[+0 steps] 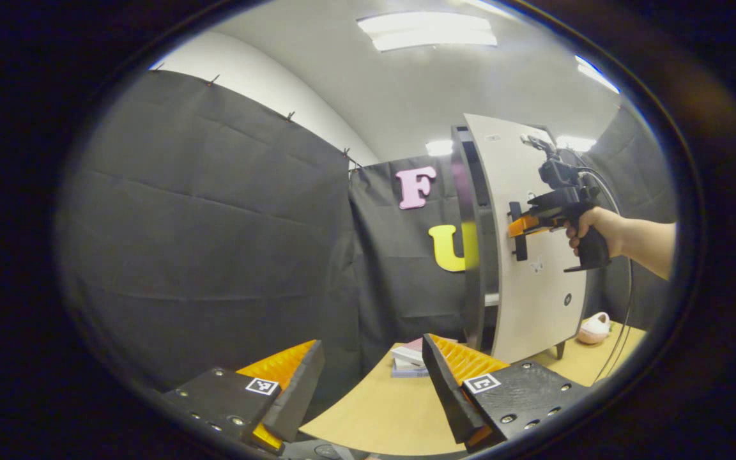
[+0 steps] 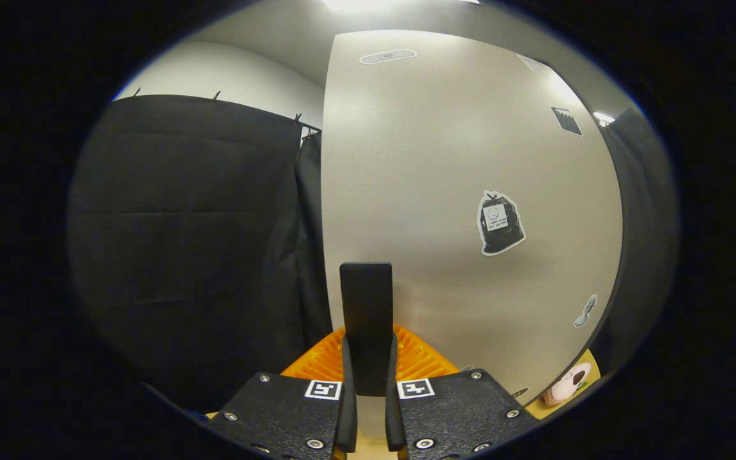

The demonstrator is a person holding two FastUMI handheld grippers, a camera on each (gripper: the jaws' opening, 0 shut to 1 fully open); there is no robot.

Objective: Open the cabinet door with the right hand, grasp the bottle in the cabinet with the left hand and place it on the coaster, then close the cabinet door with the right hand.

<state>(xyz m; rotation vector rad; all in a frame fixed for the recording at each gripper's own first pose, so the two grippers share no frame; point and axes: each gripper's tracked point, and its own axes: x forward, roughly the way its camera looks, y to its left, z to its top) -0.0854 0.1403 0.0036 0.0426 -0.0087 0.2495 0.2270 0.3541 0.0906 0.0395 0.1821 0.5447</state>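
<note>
So my right gripper (image 2: 368, 409) is pinching the upright black bar handle (image 2: 366, 319) of the pale grey cabinet door (image 2: 457, 160); my left gripper (image 1: 368, 383) hangs spread, nearer the opening.

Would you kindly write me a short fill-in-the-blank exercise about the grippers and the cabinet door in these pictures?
1. The right gripper is shut on the door's black ____.
2. The left gripper hangs ____, holding nothing.
3. The cabinet door stands partly ____.
4. A small pink object rests on the ____ past the door.

Missing words: handle; open; open; table
</note>
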